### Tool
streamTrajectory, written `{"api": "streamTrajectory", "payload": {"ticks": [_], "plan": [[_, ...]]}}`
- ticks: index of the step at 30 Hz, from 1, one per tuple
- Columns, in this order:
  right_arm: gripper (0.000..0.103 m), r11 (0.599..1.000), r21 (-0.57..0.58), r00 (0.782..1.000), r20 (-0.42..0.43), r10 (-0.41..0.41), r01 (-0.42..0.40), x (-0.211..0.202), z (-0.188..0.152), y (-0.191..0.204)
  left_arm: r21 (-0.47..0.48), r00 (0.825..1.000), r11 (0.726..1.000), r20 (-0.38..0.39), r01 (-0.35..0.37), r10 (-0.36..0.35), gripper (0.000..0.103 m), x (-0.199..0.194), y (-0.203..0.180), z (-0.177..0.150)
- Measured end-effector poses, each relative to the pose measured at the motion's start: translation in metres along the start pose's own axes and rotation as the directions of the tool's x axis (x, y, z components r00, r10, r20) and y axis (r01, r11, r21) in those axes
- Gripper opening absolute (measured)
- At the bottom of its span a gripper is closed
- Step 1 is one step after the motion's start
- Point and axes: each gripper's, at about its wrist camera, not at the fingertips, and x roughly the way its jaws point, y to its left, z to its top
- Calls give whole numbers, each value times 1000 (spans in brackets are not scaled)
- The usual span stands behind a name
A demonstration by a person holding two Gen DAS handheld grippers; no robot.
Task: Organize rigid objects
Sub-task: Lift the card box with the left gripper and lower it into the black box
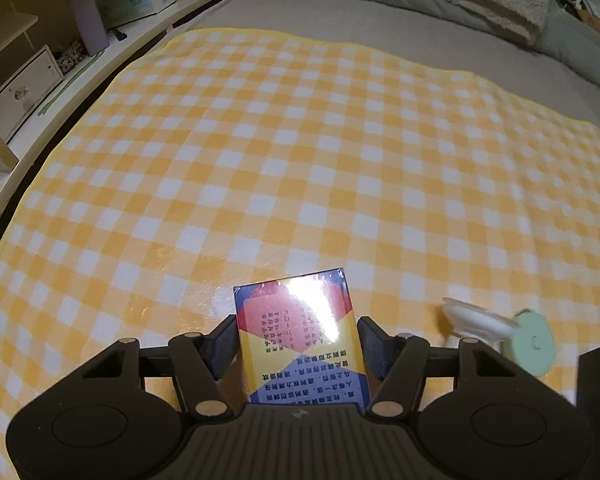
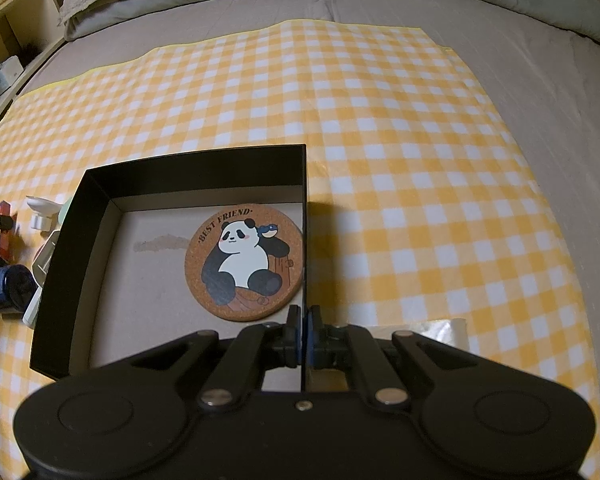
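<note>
Left claw [image 1: 296,344] grips a shrink-wrapped card box [image 1: 300,332] in red, yellow and blue with printed Chinese text; both pads press its long sides, and the box points away from the camera above the yellow-and-white checked cloth [image 1: 260,152] spread on the bed. Just to the right of it a white and mint-green plastic item [image 1: 500,330] lies on the cloth, blurred.

Right claw [image 2: 303,330] is closed on the right wall of an open black box [image 2: 96,208], the thin wall pinched between its pads. Inside the box a round cork coaster [image 2: 244,264] printed with a panda and "BEST FRIEND" lies flat on the pale floor, close to that right wall. Left of the box, on the cloth, sit a dark blue jar [image 2: 4,288], a white plastic piece [image 2: 42,210] and other small items, partly cut off at the frame edge.
</note>
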Motion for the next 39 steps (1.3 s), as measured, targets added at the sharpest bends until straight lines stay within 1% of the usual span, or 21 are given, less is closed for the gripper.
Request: {"api": "streamTrajectory", "payload": {"ticks": [6,10,12,16,20,22,23,27,31,34,36,39], "plan": [[3,1000,-1,1000,0,0,0,0,0,0,-10,996,997,40,75,-75,61,-40,-6,4],[3,1000,1,1000,0,0,0,0,0,0,5,988,991,75,137,-137,61,-65,-19,2],[3,1000,0,1000,0,-1,1,0,0,1,19,983,986,78,166,-167,61,-75,-26,0],[3,1000,-2,1000,2,-2,2,0,0,0,41,982,984,72,173,-176,61,-78,-42,-5],[3,1000,1,1000,4,5,-5,0,0,-3,66,987,987,59,145,-149,61,-73,-45,-7],[3,1000,2,1000,3,9,-9,1,0,-5,100,986,984,68,147,-154,62,-68,-46,-8],[3,1000,2,1000,3,9,-9,1,0,-6,112,985,983,70,147,-155,62,-60,-48,-9],[3,1000,-4,1000,0,4,-4,1,0,-5,143,986,979,61,146,-156,63,-59,-55,-14],[3,1000,-11,1000,-3,0,0,1,0,-3,135,986,981,69,141,-151,61,-60,-63,-18],[3,1000,-8,1000,-3,1,-1,1,0,-3,134,986,982,82,136,-148,61,-61,-63,-10],[3,1000,-10,1000,-3,0,0,1,0,-3,133,982,980,100,146,-160,61,-68,-62,-4],[3,1000,-10,1000,-3,-1,1,1,0,-3,120,969,973,123,198,-213,61,-85,-58,2]]}}
